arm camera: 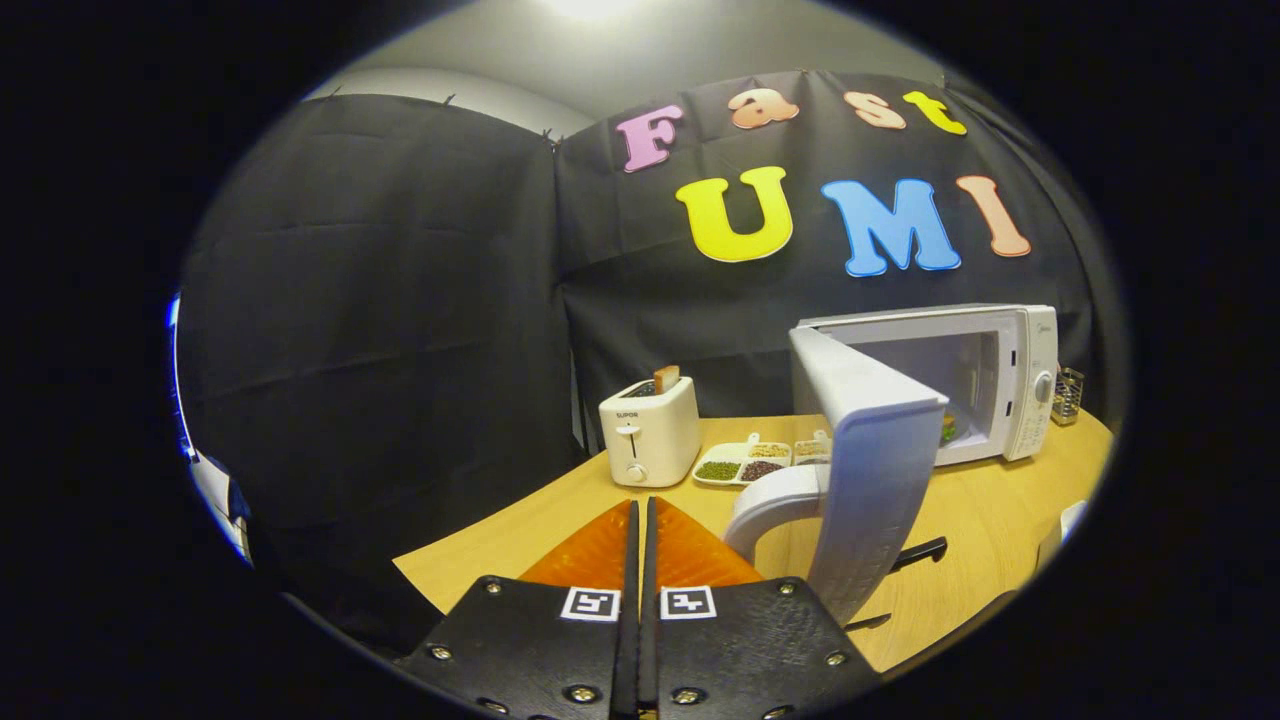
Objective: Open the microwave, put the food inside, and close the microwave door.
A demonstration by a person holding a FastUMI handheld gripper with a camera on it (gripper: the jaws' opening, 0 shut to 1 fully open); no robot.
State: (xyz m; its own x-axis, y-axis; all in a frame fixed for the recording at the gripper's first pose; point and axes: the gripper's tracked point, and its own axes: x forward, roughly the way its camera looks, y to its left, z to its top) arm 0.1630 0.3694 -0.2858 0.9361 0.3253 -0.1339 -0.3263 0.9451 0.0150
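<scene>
- Gripper (640,520): orange fingers pressed together with nothing between them, above the near edge of the wooden table (1000,510).
- Microwave (985,380): white, beyond the fingers to the right; its door (875,470) stands swung wide, handle (770,505) just right of the fingertips.
- Food (947,428): partly visible inside the cavity, behind the door.
- Toaster (650,430): white, holding a slice, ahead of the fingers.
- Divided tray (745,462): grains and beans, between toaster and microwave.

The tool (641,520) points forward, its two orange fingers (600,550) pressed together side by side, with nothing held between them.
</scene>
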